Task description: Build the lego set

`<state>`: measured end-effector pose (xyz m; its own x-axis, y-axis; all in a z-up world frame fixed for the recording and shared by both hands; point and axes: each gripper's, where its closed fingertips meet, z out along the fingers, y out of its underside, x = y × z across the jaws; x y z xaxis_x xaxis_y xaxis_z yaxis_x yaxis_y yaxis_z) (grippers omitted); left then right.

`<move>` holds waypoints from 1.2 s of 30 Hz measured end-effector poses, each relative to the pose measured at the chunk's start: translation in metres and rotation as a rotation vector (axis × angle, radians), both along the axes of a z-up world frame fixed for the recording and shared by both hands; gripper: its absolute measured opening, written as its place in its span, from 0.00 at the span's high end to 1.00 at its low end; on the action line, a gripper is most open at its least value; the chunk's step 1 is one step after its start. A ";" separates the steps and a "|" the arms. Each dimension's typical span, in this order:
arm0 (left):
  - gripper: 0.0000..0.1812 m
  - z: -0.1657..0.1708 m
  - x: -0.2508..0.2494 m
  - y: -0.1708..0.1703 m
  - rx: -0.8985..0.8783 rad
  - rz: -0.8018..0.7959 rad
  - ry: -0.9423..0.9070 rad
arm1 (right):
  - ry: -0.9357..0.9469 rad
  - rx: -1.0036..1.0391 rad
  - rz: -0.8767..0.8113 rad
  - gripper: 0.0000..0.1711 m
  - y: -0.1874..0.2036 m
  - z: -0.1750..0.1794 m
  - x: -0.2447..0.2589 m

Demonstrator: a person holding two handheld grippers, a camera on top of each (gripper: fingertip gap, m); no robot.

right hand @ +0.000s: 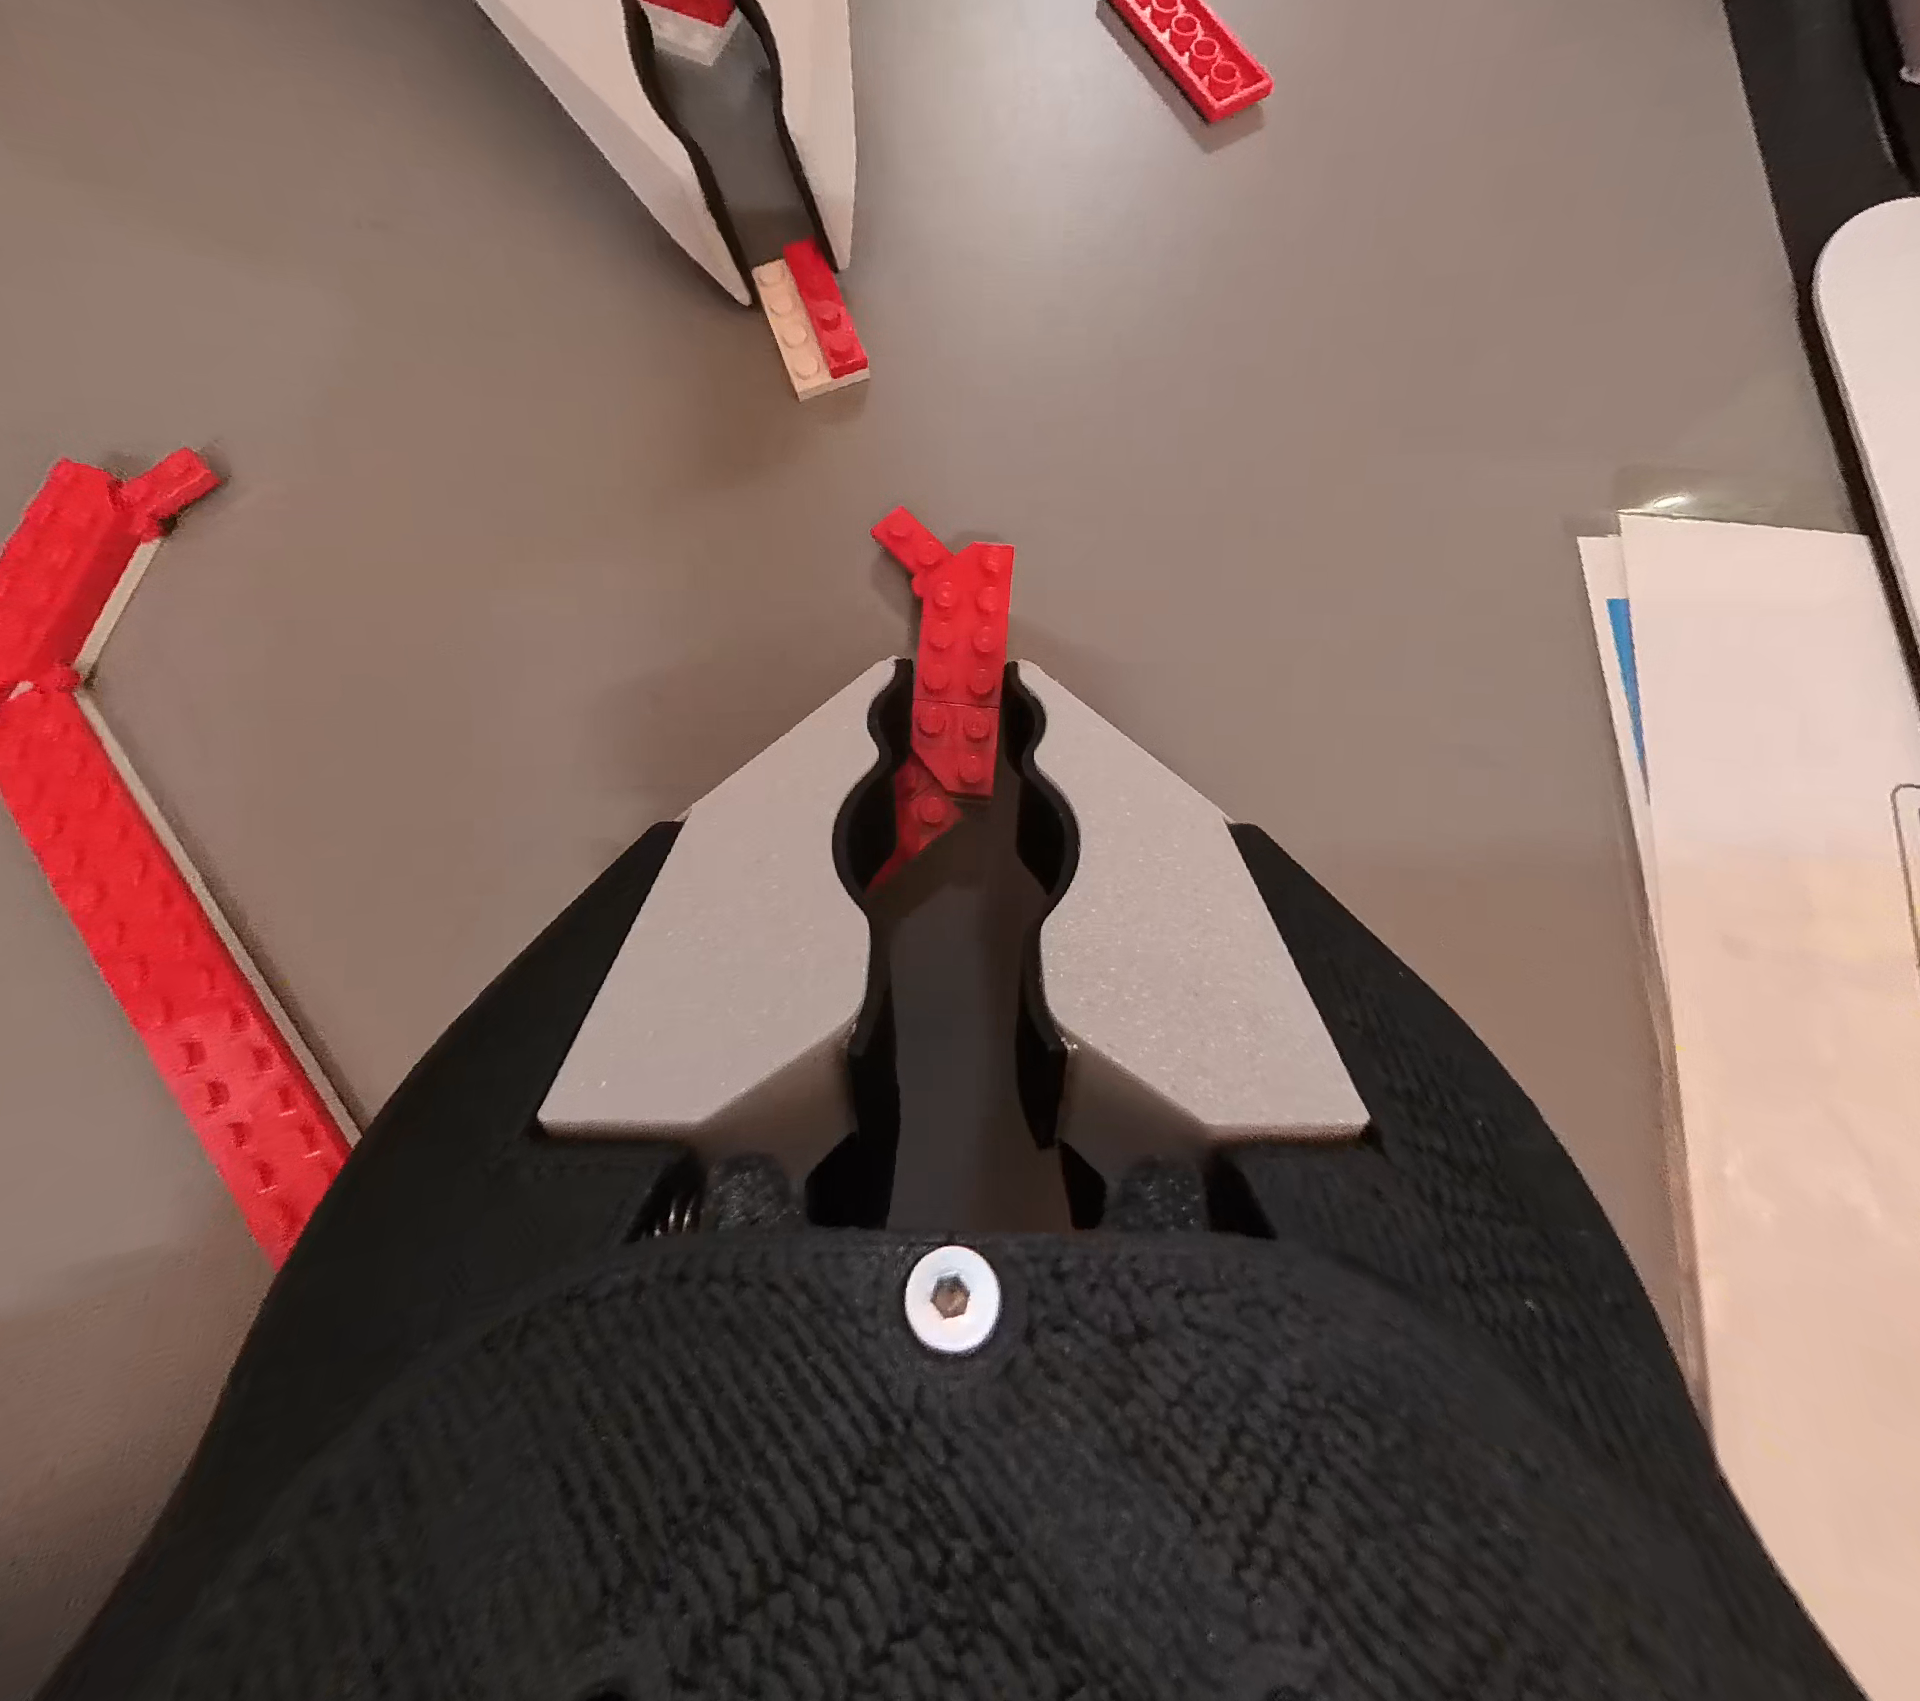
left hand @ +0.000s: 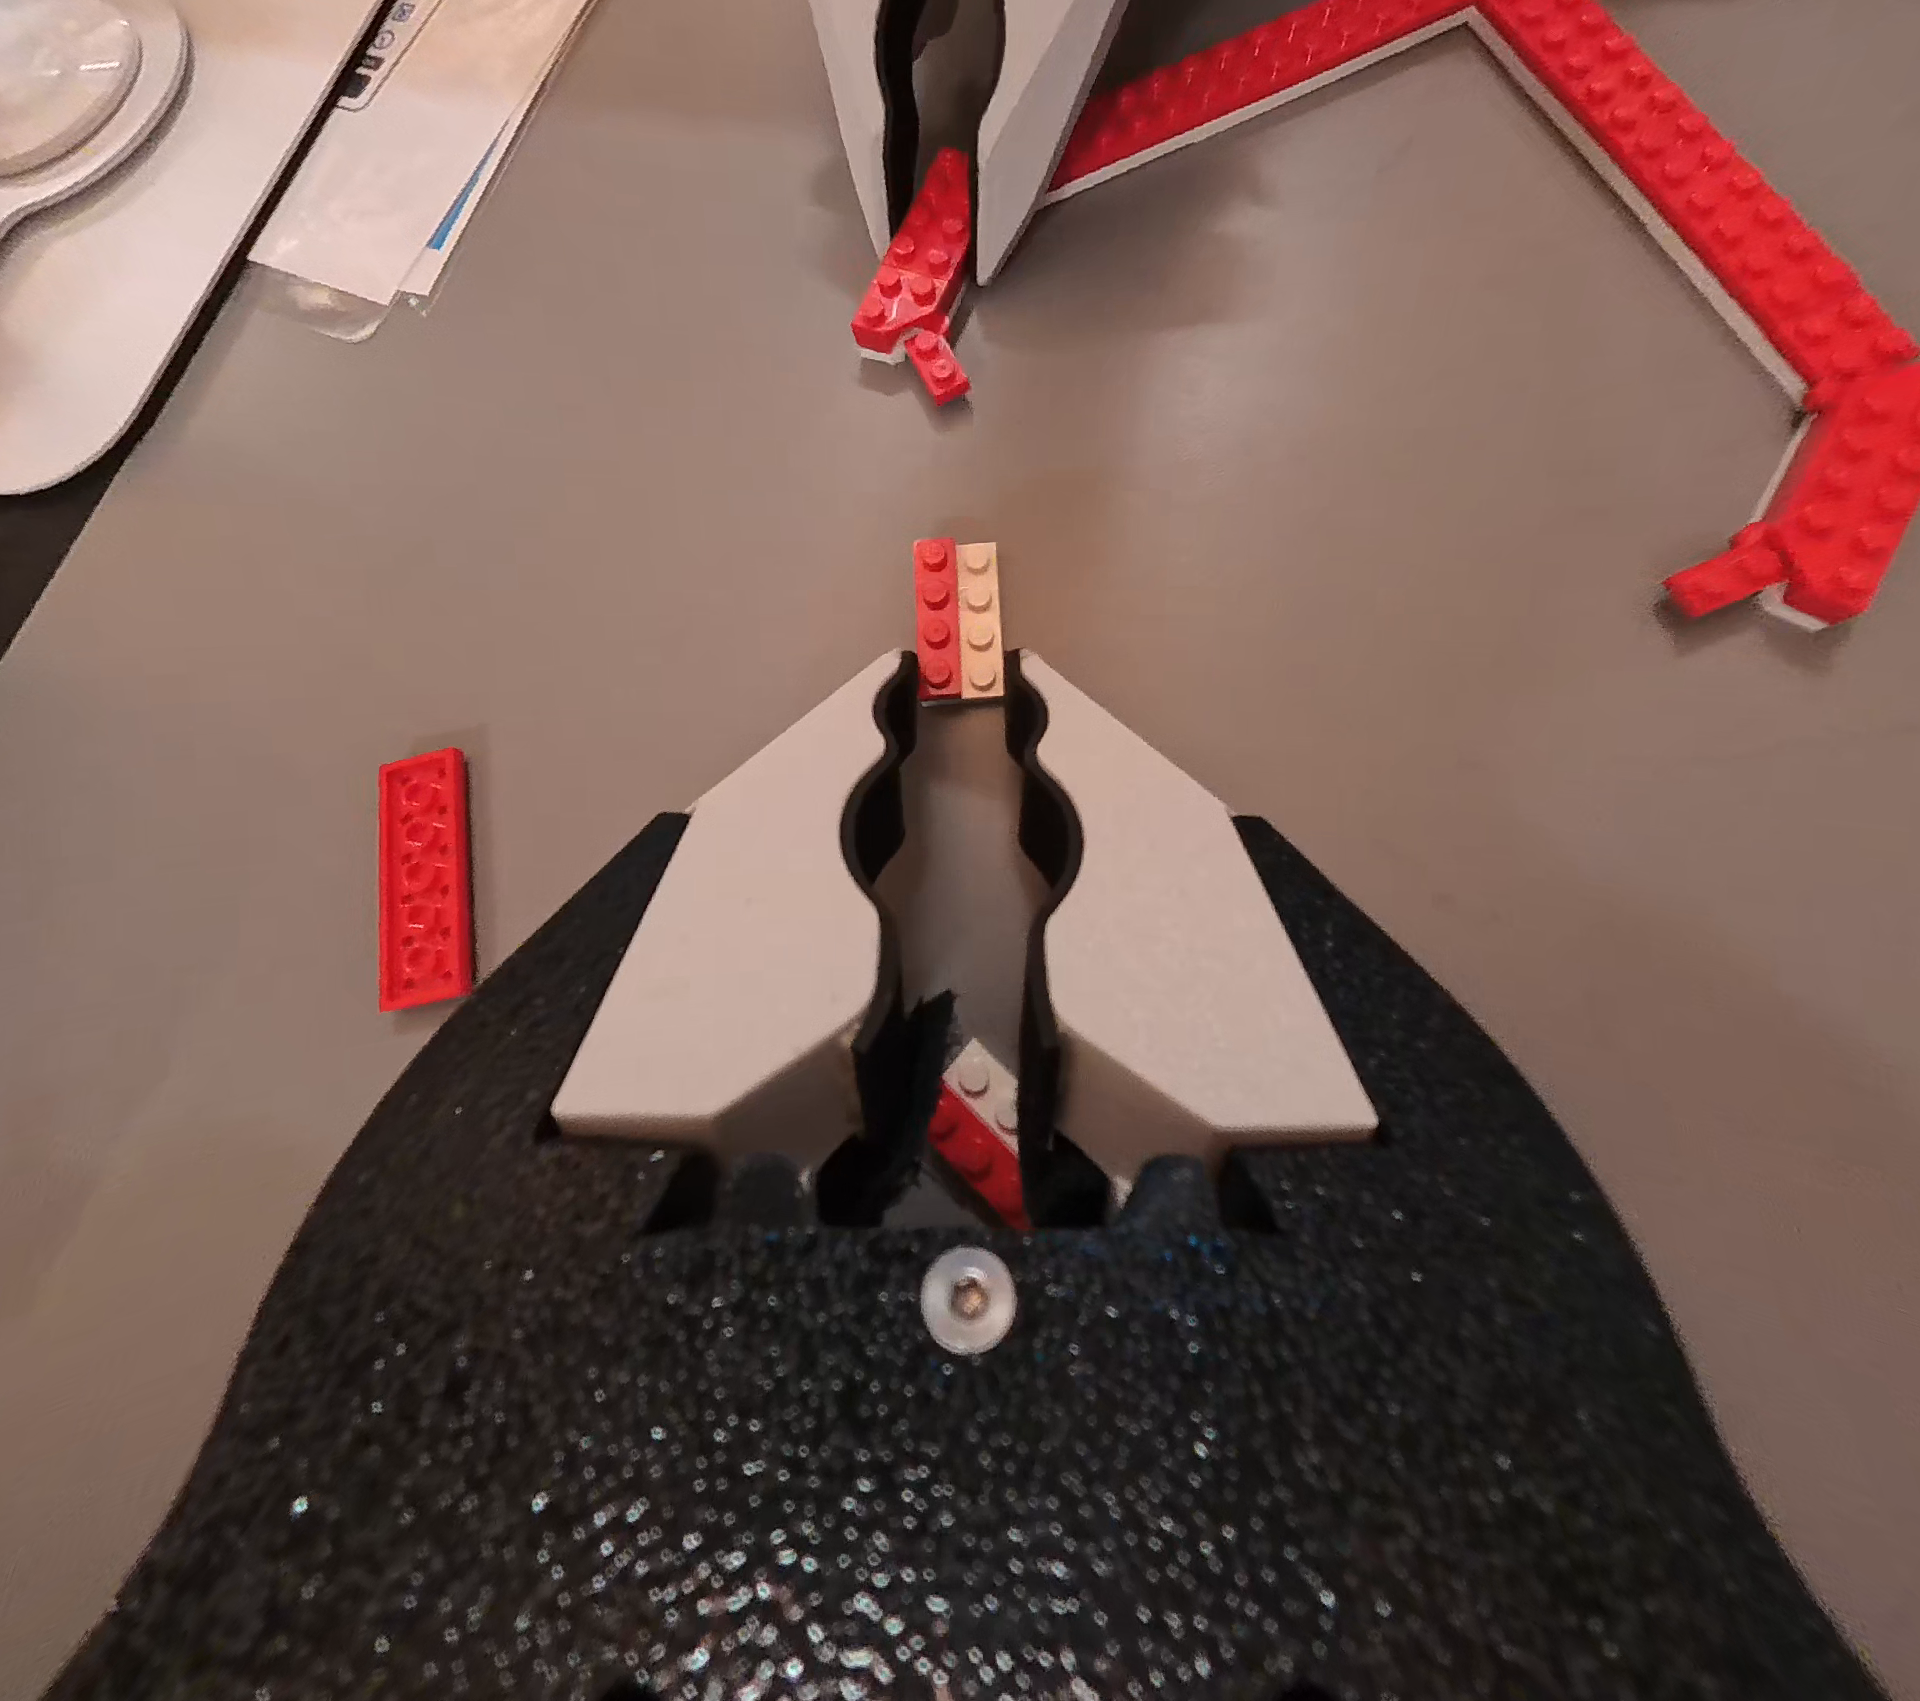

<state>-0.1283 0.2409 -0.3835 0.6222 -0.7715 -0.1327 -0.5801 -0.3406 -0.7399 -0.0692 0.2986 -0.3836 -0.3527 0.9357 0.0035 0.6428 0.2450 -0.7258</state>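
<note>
My left gripper point(left hand: 961, 675) is shut on a small red-and-tan plate piece point(left hand: 958, 612), which sticks out past the fingertips; it also shows in the right wrist view point(right hand: 816, 326). My right gripper point(right hand: 956, 675) is shut on a red wedge-plate assembly point(right hand: 961, 643) with a small red plate angled off its far tip; it shows in the left wrist view point(left hand: 920, 269) too. The two grippers face each other with a gap between their pieces. A long red angled frame on white plates point(left hand: 1621, 124) lies to the right in the left wrist view, and to the left in the right wrist view point(right hand: 125, 872).
A loose red plate lies upside down on the grey table point(left hand: 424, 882), also seen in the right wrist view point(right hand: 1184, 36). Paper sheets and a clear bag point(left hand: 436, 30) and a white tray point(left hand: 94, 51) lie at the table's side. Another red-and-white piece point(left hand: 982, 1121) shows beneath my left gripper. The grippers' ends are close to 9 cm from one another.
</note>
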 end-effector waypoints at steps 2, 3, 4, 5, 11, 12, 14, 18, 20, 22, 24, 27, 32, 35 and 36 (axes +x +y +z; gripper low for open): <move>0.92 0.000 0.000 0.000 0.001 -0.001 0.004 | 0.001 -0.005 0.002 0.91 -0.001 0.000 0.000; 0.92 0.000 0.000 0.000 0.002 -0.001 0.005 | 0.000 -0.006 0.003 0.91 -0.001 0.000 0.000; 0.92 0.000 0.000 0.000 0.003 -0.002 0.005 | -0.001 -0.008 0.005 0.91 -0.002 0.000 0.001; 0.92 0.000 0.000 0.000 0.003 -0.002 0.005 | -0.002 -0.011 0.007 0.91 -0.002 0.000 0.001; 0.92 0.000 -0.001 0.001 0.013 0.002 0.011 | 0.000 -0.027 0.029 0.91 -0.008 0.000 -0.001; 0.92 0.000 -0.001 0.001 0.013 0.002 0.011 | -0.001 -0.030 0.033 0.91 -0.009 0.000 -0.001; 0.92 0.000 -0.001 0.001 0.015 0.001 0.011 | 0.000 -0.031 0.040 0.91 -0.011 0.000 -0.002; 0.92 0.000 -0.001 0.001 0.018 -0.002 0.015 | 0.002 -0.040 0.053 0.91 -0.015 0.001 -0.002; 0.92 0.001 -0.001 0.001 0.019 -0.003 0.018 | 0.002 -0.041 0.057 0.91 -0.016 0.002 -0.002; 0.92 0.001 0.000 0.001 0.020 -0.006 0.019 | 0.004 -0.039 0.060 0.91 -0.016 0.002 -0.003; 0.92 0.001 0.001 0.001 0.023 -0.008 0.020 | 0.008 -0.040 0.061 0.91 -0.017 0.003 -0.003; 0.92 0.001 0.003 0.000 0.024 -0.012 0.021 | 0.008 -0.042 0.063 0.91 -0.018 0.003 -0.003; 0.92 0.001 0.005 0.002 0.025 0.009 0.031 | -0.002 -0.041 0.063 0.91 -0.020 0.002 -0.003; 0.92 0.001 0.006 0.004 0.020 0.037 0.048 | -0.013 -0.051 0.062 0.91 -0.022 0.001 -0.003; 0.92 0.001 0.007 0.004 0.016 0.046 0.054 | -0.018 -0.058 0.062 0.91 -0.023 0.001 -0.002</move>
<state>-0.1217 0.2448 -0.3830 0.6482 -0.7400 -0.1794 -0.6038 -0.3559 -0.7133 -0.0711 0.2758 -0.3824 -0.4095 0.9105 -0.0568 0.6408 0.2428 -0.7283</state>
